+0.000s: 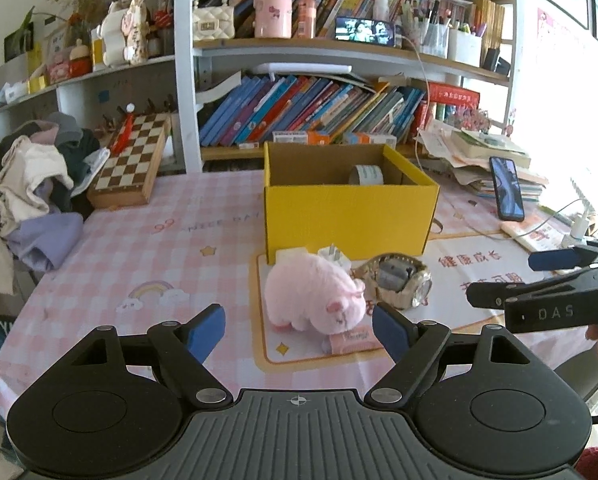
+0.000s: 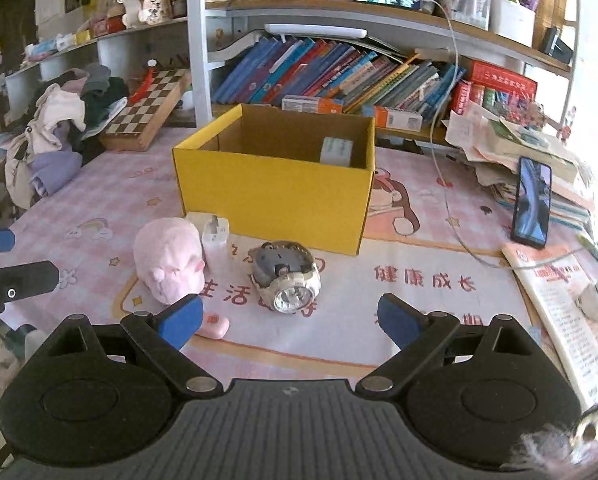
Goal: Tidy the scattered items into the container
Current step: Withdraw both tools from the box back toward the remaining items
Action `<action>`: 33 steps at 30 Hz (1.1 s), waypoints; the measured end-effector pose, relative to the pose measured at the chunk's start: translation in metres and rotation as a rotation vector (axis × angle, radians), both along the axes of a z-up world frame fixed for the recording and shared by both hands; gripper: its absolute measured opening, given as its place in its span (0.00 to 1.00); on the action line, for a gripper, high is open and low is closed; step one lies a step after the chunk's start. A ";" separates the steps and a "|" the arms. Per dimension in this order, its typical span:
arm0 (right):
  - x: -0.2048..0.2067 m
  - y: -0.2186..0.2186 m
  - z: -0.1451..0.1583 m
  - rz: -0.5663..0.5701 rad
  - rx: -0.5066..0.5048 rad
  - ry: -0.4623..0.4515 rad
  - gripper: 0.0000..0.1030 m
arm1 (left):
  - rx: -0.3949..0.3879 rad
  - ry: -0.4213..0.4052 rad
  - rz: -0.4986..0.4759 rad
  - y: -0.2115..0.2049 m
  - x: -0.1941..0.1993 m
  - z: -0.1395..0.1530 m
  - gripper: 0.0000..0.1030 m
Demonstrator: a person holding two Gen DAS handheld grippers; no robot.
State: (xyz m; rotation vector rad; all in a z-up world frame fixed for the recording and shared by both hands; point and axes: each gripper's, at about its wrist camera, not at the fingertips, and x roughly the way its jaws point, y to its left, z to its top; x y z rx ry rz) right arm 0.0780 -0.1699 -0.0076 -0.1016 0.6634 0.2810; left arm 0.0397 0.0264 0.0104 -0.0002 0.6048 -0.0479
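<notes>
right view alone shows watch (image 2: 286, 280) face clearly.

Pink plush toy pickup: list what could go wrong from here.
1. The pink plush toy touches the white charger plug and lies over the small pink eraser; grabbing it could drag either along.
2. The open left tool and open right tool sit close, so they could collide.
3. The watch could get knocked.

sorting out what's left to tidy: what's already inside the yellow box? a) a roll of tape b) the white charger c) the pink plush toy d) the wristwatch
a: a roll of tape sits inside the yellow box, while the pink plush toy, wristwatch and white charger lie on the table in front of it.
</notes>
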 end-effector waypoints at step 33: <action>-0.017 0.012 -0.028 0.015 -0.039 0.068 0.87 | -0.002 0.069 -0.087 -0.022 0.003 -0.032 0.79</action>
